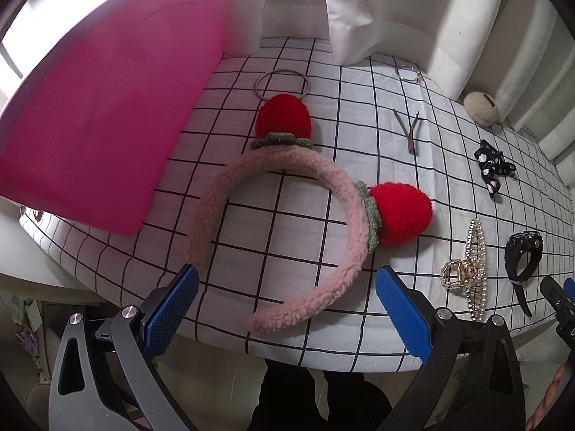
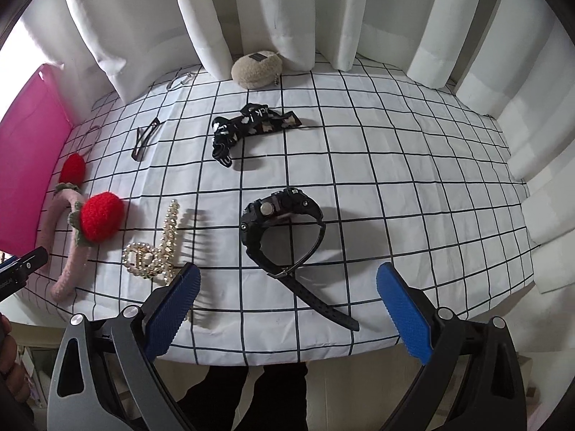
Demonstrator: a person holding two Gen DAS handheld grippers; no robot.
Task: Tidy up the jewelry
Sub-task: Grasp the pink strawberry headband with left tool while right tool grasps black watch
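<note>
Jewelry's all loose on the checked cloth (image 2: 359,179): headband (image 1: 287,222), watch (image 2: 284,230), claw clip (image 2: 161,251); both grippers (image 1: 285,309) (image 2: 287,309) gaping, empty, nothing sorted yet.

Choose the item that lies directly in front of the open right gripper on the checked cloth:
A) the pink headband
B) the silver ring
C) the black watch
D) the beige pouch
C: in the right wrist view, the black watch lies centred ahead of the right gripper.
</note>
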